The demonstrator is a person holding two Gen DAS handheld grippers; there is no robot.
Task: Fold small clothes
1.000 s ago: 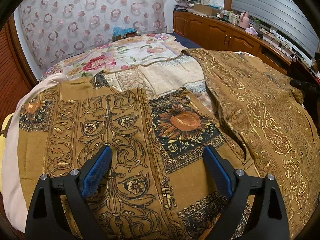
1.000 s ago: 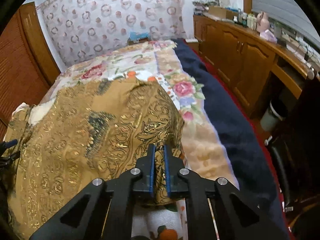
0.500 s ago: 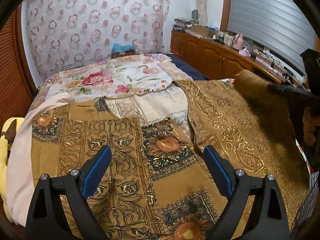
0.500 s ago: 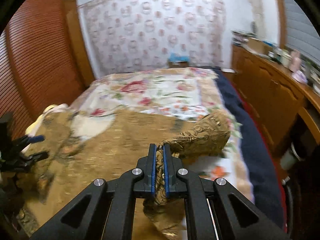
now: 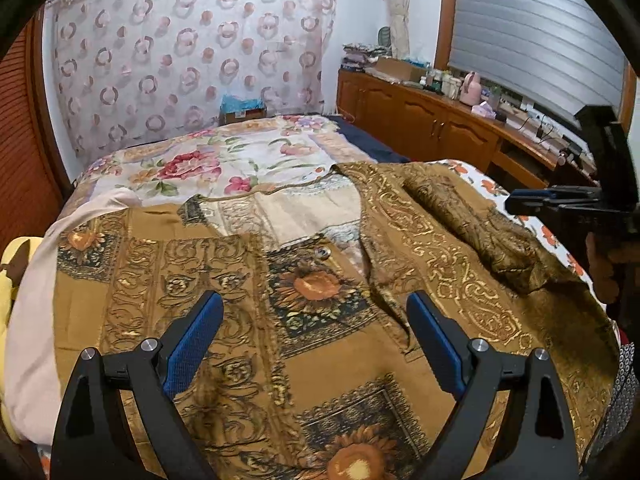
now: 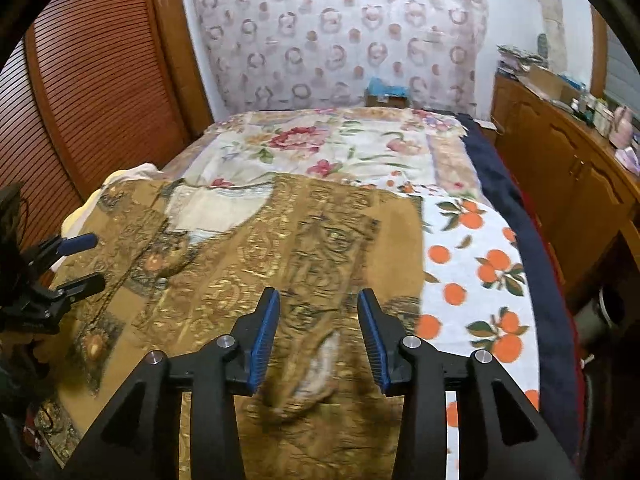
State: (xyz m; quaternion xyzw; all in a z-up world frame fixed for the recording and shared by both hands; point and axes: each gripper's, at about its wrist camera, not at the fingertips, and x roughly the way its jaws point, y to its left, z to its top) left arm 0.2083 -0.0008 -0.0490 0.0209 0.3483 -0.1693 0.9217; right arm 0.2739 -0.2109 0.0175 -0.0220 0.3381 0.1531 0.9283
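**Sleeve down, both grippers off the cloth**

While the brown-and-gold garment (image 5: 320,320) lies spread across the bed, filling the lower and centre part of the left wrist view, the left gripper (image 5: 316,344) hangs over it w/ jaws wide apart, nothing between the blue pads (image 5: 192,344). Sunflower print panel and a button (image 5: 322,253) show in the gap, just above centre frame.

Over to the right wrist view: right gripper (image 6: 318,336) has just been opening, jaws now roughly half apart, pads clear of the fabric. A crumpled sleeve end (image 6: 312,376) sits below and between them, blurred, pale lining showing; it's not pinched. Garment (image 6: 280,248) covers centre and left of this frame, its right edge meeting the orange-print sheet (image 6: 472,264) at right of frame.

In the left wrist view the sleeve (image 5: 472,224) is folded in over the garment's right half, upper right of centre, lying rumpled. Right gripper (image 5: 560,196) pokes in at the right edge, seen side-on. Left gripper (image 6: 76,264) shows at the left edge of the right wrist view, fingers spread, over the garment's left margin.

Floral bedspread (image 5: 224,160) stretches behind, upper centre. Wooden cabinets (image 5: 420,120) run along the upper right, patterned curtain (image 5: 180,60) at top.
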